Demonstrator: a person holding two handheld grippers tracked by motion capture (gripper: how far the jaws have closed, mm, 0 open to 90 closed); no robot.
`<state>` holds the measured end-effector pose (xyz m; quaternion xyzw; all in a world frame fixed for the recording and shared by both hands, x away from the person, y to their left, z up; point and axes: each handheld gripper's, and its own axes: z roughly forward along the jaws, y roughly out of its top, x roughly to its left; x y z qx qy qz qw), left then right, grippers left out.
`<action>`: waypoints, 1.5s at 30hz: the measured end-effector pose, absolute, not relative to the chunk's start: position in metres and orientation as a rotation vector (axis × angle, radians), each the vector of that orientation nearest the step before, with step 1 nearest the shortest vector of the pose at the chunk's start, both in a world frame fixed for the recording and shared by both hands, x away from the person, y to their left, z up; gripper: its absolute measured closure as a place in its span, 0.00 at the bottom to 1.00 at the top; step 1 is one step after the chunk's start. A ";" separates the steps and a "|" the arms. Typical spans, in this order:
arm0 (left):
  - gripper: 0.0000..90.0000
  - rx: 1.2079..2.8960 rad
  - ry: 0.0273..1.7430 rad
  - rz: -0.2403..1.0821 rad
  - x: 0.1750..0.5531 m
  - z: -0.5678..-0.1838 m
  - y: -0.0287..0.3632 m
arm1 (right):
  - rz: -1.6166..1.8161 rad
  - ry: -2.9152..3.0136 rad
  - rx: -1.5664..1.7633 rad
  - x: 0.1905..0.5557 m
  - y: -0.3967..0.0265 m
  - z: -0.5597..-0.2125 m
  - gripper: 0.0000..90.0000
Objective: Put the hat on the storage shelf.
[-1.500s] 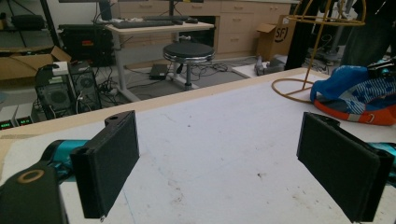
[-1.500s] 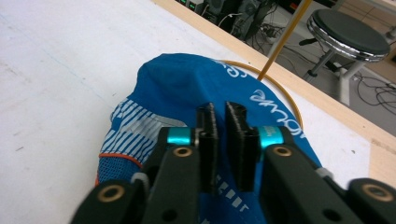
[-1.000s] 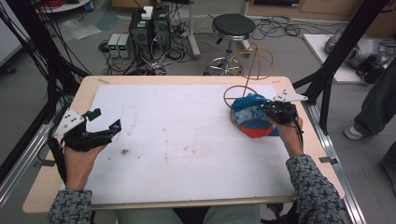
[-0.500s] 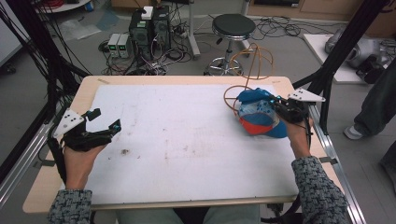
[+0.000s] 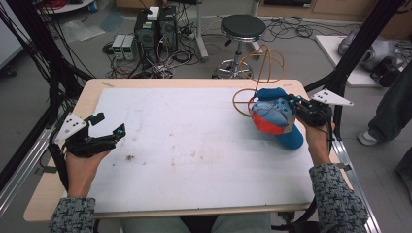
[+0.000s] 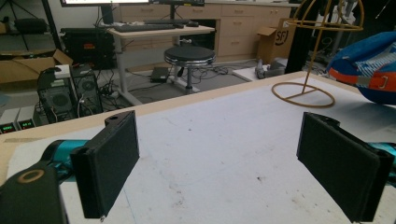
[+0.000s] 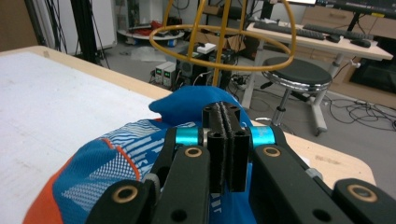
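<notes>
A blue cap (image 5: 272, 119) with an orange band and light-blue panels hangs just above the right side of the white table mat (image 5: 194, 145). My right gripper (image 5: 294, 104) is shut on its fabric; in the right gripper view the jaws (image 7: 224, 116) are pressed together with the cap (image 7: 116, 163) bunched around them. A yellow wire cap stand (image 5: 265, 63) rises right behind the cap, its dome (image 7: 219, 42) close ahead of the gripper. At the left edge my left gripper (image 5: 109, 124) rests open and holds nothing. From it I see the pads (image 6: 112, 163) wide apart, the stand (image 6: 322, 28) and the cap (image 6: 369, 70).
The wooden table (image 5: 160, 82) ends just past the stand. Behind it are a round stool (image 5: 243, 26), computer boxes (image 5: 155, 24) and cables on the floor. Black frame posts (image 5: 359, 48) stand at both sides. A person's leg (image 5: 393, 107) is at the far right.
My right gripper has lifted the cap and carried it right and back, closer to the wire stand. The left gripper has stayed where it was.
</notes>
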<state>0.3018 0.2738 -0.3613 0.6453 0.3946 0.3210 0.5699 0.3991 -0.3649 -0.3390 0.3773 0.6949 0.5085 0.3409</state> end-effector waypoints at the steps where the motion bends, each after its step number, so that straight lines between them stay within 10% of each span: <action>1: 0.15 1.519 0.927 0.752 0.302 -0.361 0.274 | 1.325 1.803 0.977 0.398 -0.366 -0.338 1.00; 45: 0.15 1.519 0.929 0.757 0.303 -0.361 0.275 | 1.427 1.601 0.912 0.360 -0.397 -0.259 1.00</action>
